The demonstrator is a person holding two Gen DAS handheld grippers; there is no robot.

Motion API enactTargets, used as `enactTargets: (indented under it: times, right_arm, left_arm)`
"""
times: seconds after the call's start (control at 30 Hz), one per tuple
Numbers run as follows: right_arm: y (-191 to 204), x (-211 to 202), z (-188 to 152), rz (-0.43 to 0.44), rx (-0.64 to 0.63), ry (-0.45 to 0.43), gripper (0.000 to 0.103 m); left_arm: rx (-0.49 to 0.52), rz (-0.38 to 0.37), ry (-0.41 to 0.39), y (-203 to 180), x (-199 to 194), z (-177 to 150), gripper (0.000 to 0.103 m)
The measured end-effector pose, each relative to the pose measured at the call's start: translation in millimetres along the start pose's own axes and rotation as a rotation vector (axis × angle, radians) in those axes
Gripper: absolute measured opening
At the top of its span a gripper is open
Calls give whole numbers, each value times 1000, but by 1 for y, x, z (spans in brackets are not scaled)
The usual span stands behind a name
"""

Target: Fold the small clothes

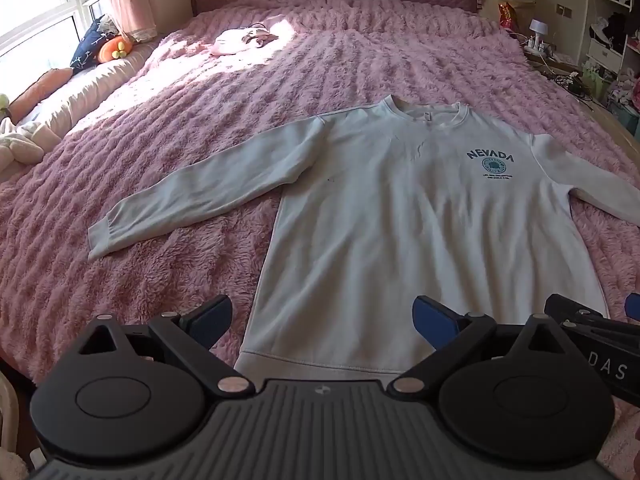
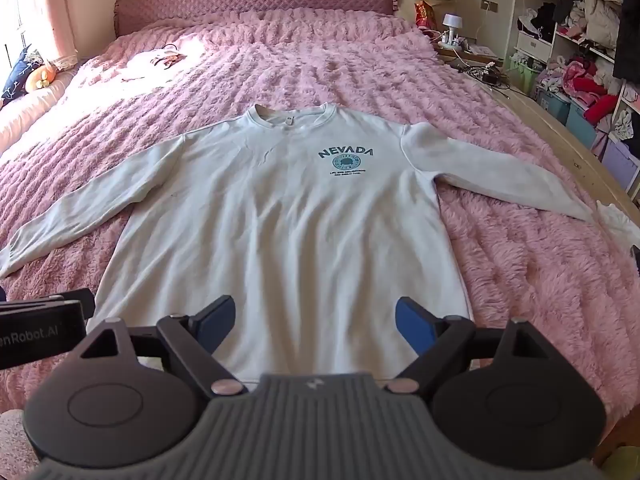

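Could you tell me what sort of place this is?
Most likely a home bedroom: a white sweatshirt lies on a fluffy pink bedspread before a quilted mauve headboard, beside cluttered clothes shelves.

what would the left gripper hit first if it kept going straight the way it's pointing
Most likely the white sweatshirt, near its bottom hem at the left edge. The left gripper is open, angled down over that corner with nothing between. Depth is unclear, so it could graze the pink blanket beside it.
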State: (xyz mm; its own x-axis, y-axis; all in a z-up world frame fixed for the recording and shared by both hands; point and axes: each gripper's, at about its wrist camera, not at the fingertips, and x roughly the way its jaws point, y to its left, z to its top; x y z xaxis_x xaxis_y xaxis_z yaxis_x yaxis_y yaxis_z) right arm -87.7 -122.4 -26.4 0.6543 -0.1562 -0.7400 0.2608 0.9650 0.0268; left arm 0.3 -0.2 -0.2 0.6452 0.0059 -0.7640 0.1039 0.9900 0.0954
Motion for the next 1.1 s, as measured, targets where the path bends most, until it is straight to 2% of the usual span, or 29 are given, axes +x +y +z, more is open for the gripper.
enactTargets:
  times: [1.1]
  right_arm:
    - [0, 0, -3, 14, 0, 24, 83]
  left_arm:
    - [-23, 2, 42, 6, 6, -9, 103]
